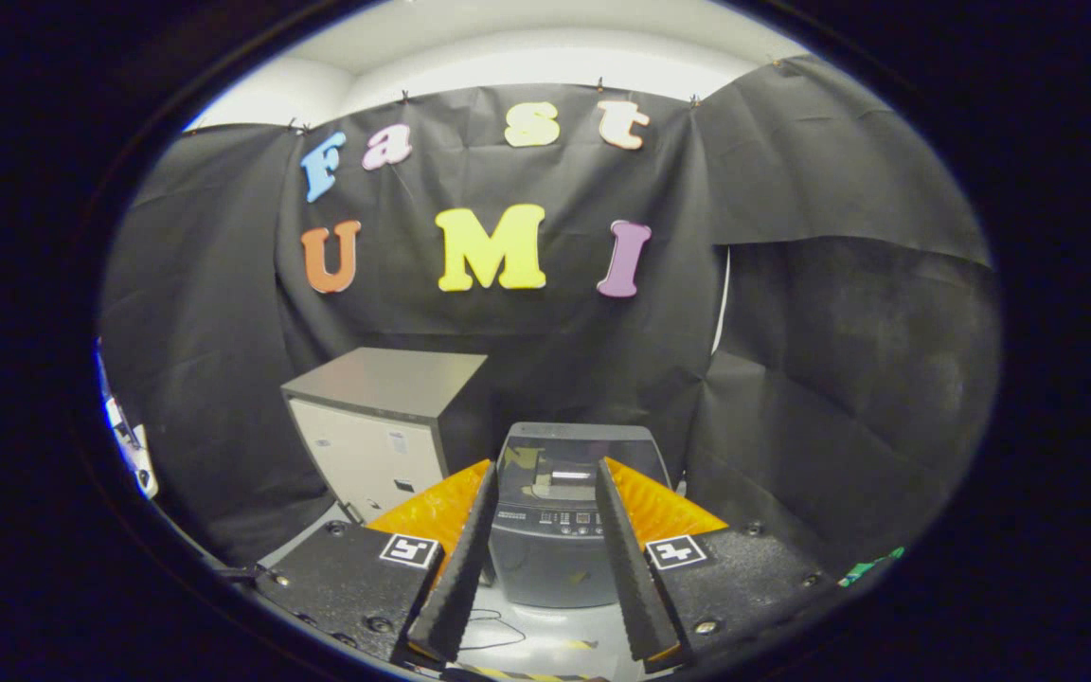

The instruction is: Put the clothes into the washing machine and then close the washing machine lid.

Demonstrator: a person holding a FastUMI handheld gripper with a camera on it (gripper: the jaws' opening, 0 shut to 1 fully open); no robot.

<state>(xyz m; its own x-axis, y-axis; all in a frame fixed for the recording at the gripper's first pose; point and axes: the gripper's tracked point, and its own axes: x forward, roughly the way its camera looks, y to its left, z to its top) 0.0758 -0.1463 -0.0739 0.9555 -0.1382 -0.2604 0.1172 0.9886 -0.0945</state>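
Hovering w/ tongs [545, 483] spread wide, empty; washing machine [564, 521] just ahead, seen btwn fingers, lid down.

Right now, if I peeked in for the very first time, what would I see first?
First you'd spot the gripper with its two fingers spread open and holding nothing. Seen between them, farther off, stands the grey washing machine with its dark lid down. To the left of the washer sits a pale box-shaped cabinet, and black cloth hangs behind everything.
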